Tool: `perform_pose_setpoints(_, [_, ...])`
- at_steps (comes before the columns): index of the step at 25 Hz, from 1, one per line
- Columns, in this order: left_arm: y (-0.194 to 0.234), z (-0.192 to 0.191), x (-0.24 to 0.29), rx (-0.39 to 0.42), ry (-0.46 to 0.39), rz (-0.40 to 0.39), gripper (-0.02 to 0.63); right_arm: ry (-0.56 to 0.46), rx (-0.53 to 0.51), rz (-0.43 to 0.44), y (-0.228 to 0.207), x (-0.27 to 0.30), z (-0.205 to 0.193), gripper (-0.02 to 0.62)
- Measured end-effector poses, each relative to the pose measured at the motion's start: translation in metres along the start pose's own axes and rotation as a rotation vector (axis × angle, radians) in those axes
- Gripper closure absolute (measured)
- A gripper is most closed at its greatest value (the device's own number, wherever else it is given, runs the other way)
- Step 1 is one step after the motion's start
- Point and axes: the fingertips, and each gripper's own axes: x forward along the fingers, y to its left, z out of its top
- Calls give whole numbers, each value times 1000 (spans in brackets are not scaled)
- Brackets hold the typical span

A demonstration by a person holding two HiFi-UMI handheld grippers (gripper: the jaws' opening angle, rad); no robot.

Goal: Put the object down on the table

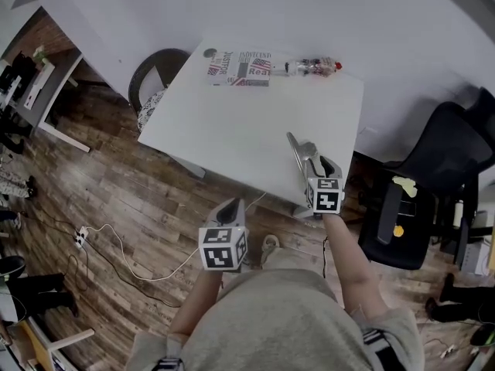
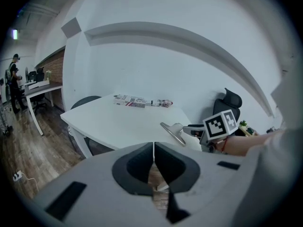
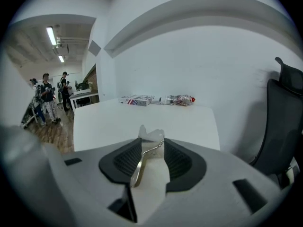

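One metal-handled tool (image 3: 142, 167) btwn parted jaws of R hand-held gripper (image 3: 152, 144), over table (image 1: 232, 122).

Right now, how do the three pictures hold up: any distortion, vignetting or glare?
Head view: fisheye, even light, no hard shadows on the white table. Left gripper view: dark round vignette, wall ledge bent into an arc. Right gripper view: same vignette, ceiling lights blown out at left.

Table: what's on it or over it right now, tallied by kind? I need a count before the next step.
Printed box: 1
Plastic bottle, lying down: 1
Small dark round thing at the far corner: 1
White piece with metal handle, between the right gripper's jaws: 1
Total: 4
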Motion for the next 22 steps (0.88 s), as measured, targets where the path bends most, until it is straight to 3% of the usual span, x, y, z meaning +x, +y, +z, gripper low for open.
perform_pose_setpoints(8, [-6, -14, -32, 18, -20, -36, 595, -45, 33, 21, 33, -62, -9, 452])
perform_pose_setpoints(22, [-5, -74, -113, 39, -31, -70, 595, -174, 81, 73, 115, -188, -16, 562])
